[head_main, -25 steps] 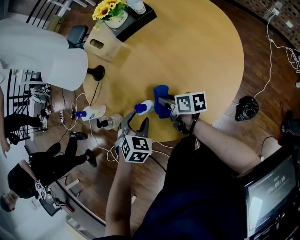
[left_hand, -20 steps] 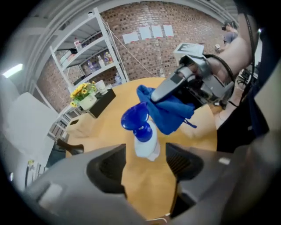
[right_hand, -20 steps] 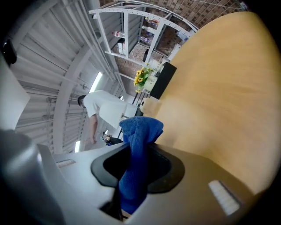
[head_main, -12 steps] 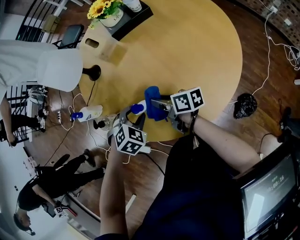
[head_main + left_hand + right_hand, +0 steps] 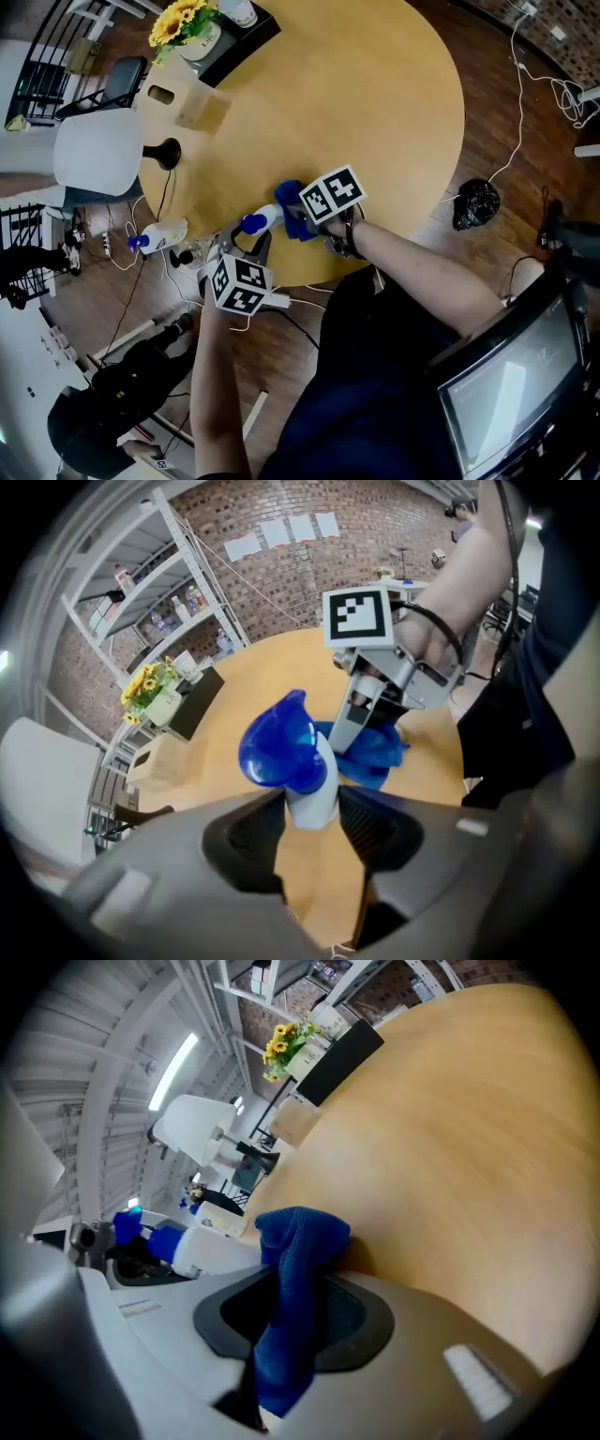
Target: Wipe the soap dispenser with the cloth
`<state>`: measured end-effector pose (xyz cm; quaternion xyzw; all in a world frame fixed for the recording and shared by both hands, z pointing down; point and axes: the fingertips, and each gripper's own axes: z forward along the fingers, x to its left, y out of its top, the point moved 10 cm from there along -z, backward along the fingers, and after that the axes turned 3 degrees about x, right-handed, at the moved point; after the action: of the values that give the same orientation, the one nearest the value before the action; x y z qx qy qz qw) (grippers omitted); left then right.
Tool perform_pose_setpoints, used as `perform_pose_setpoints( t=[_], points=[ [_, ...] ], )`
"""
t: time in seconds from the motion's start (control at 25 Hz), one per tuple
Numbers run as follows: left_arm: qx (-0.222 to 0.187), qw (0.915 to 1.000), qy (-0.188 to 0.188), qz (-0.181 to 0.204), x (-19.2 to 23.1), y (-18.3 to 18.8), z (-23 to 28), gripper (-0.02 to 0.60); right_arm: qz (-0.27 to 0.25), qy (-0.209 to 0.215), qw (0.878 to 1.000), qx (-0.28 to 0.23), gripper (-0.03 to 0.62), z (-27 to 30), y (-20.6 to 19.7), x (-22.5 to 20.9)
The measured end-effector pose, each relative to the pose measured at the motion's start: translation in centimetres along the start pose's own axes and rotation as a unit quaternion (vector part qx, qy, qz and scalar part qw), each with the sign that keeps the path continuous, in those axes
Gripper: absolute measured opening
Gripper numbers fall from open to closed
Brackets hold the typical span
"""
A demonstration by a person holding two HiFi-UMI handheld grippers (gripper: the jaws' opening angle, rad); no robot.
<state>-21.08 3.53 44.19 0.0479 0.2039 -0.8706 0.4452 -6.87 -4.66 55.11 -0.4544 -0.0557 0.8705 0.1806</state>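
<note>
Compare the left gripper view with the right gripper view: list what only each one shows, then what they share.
Left gripper view only: the right hand-held gripper's marker cube, the person's forearm, and the left hand-held gripper clamped on the soap dispenser's neck. Right gripper view only: the dispenser's white body and the right jaws pinching the blue cloth up close. Shared: dispenser, cloth, wooden table, sunflowers.

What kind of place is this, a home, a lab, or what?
Probably a loft-style lab or workshop rather than a home: a brick wall with white metal shelving, loose cables across the wooden floor, and a monitor near the round wooden table.
</note>
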Motion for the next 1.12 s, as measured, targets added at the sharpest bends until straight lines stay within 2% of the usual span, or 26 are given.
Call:
perform_pose_setpoints(
  t=[0.12, 0.2, 0.32, 0.44, 0.6, 0.68, 0.8, 0.92, 1.0, 1.12],
  points=[
    [0.001, 0.9999, -0.007, -0.012, -0.1, 0.2, 0.2, 0.184, 0.006, -0.05, 0.999, 0.018, 0.103, 0.4, -0.2, -0.4],
    [0.001, 0.9992, -0.016, -0.036, 0.0, 0.1, 0.3, 0.184, 0.017, -0.059, 0.998, 0.01, 0.102, 0.6, -0.3, -0.4],
    [-0.006, 0.9954, -0.027, -0.092, 0.0, -0.2, 0.6, 0.184, 0.037, -0.053, 0.998, -0.016, 0.103, 0.7, -0.7, -0.4],
    [-0.02, 0.9893, -0.017, -0.143, -0.3, -0.3, 0.8, 0.184, 0.071, -0.027, 0.995, -0.061, 0.105, -0.1, -1.6, -0.8],
    [-0.039, 0.9823, -0.005, -0.183, -1.1, -1.0, 0.3, 0.206, 0.108, -0.012, 0.988, -0.111, 0.106, -2.8, -2.7, -0.9],
    [-0.045, 0.981, -0.006, -0.189, -1.5, -1.3, 0.3, 0.206, 0.093, 0.01, 0.986, -0.138, 0.106, -4.5, -2.8, 0.6],
    [-0.044, 0.9812, -0.011, -0.187, -2.0, -1.7, 0.5, 0.206, 0.033, 0.058, 0.982, -0.174, 0.105, -6.5, -2.2, 4.7],
    [-0.042, 0.9821, -0.01, -0.184, -2.4, -1.9, 0.5, 0.204, -0.033, 0.088, 0.982, -0.162, 0.104, -6.0, -1.9, 8.2],
    [-0.039, 0.9856, -0.001, -0.165, -2.5, -2.0, 0.7, 0.202, -0.053, 0.079, 0.985, -0.146, 0.104, -4.9, -1.8, 8.6],
    [-0.018, 0.9938, 0.021, -0.107, -3.0, -1.9, 1.1, 0.201, -0.049, 0.073, 0.987, -0.134, 0.104, -4.1, -1.5, 7.3]
  ],
)
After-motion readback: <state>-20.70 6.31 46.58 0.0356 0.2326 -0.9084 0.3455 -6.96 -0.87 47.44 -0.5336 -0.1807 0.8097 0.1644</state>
